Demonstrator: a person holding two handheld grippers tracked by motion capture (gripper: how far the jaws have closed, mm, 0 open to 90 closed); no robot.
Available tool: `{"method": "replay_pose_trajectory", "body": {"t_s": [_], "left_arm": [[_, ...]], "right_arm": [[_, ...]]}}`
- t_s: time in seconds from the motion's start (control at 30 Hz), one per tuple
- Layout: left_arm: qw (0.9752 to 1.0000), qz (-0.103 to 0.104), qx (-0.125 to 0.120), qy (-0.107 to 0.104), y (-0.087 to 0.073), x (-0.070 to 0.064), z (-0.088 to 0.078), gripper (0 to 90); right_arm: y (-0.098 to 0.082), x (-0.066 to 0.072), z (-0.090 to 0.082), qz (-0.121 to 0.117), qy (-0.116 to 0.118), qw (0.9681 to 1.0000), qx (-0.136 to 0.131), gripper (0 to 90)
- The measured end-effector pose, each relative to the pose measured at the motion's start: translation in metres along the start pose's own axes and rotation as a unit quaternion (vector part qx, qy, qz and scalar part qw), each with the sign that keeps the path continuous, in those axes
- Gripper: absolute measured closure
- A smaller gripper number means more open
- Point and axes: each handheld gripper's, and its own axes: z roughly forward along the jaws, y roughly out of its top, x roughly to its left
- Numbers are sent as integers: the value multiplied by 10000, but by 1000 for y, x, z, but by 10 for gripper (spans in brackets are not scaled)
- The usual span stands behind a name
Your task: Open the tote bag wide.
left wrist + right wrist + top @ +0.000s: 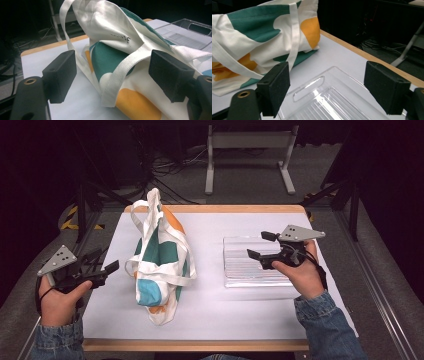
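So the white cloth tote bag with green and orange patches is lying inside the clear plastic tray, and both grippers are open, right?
Not quite. The white cloth tote bag with green and orange patches lies on the table beside the clear plastic tray, not inside it, as the high view shows. Both the left gripper and right gripper are open.

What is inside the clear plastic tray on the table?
The clear tray shows only its own ribbed floor; nothing lies in it. The right gripper hangs over its right part with jaws open, so the corner under the hand is hidden.
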Motion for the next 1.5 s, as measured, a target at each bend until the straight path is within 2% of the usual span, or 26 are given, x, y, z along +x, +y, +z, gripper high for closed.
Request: {"method": "replay_pose_trajectory", "body": {"t_s": [0.1, 0.23, 0.4, 0.5, 0.53, 0.57, 0.6, 0.7, 0.8, 0.93, 1.07, 1.13, 1.23, 1.33, 1.43, 1.5], "left_arm": [[10000, -19, -26, 9, 1, 2, 0, 236], [9999, -15, -123, -95, 2, 3, 0, 240], [9991, 41, -133, -411, 2, 3, -2, 250], [9987, 44, -89, -502, 2, 2, -3, 252], [9983, 21, -56, -582, 3, 1, -4, 252], [9976, 25, 0, -690, 3, 0, -4, 242], [9961, 61, 33, -879, 3, -2, -3, 242], [9951, 127, 37, -977, 5, -5, -2, 242], [9951, 275, 146, -943, 5, -8, 3, 242], [9963, 377, 326, -701, 0, -7, 13, 255], [9957, 417, 372, -735, -5, -3, 23, 320], [9959, 411, 366, -718, -6, -4, 28, 332], [9957, 501, 346, -692, -7, -5, 34, 361], [9954, 537, 310, -726, -8, -6, 38, 441], [9949, 547, 350, -774, -9, -6, 41, 598], [9949, 542, 378, -768, -9, -7, 42, 625]], "right_arm": [[9, 2, 6, -52, 74, 10000, -31, 212], [16, 6, 12, -71, 208, 9998, -14, 218], [22, 10, 18, 0, 599, 9982, -57, 247], [27, 16, 23, -22, 802, 9967, -77, 266], [27, 16, 23, -22, 802, 9967, -77, 266], [30, 20, 27, -55, 914, 9958, -94, 278], [31, 22, 28, -77, 953, 9954, -89, 287], [33, 25, 32, -98, 1026, 9946, -80, 308], [34, 29, 38, -90, 1180, 9929, -120, 335], [35, 33, 44, -157, 1299, 9912, -194, 381], [38, 37, 48, -299, 1388, 9896, -249, 387], [39, 40, 50, -211, 1493, 9884, -199, 387], [40, 42, 53, -275, 1511, 9881, -134, 384], [39, 46, 57, -160, 1615, 9867, -43, 382], [39, 50, 61, -170, 1619, 9867, 12, 359], [40, 51, 62, -178, 1614, 9867, 13, 358]]}}
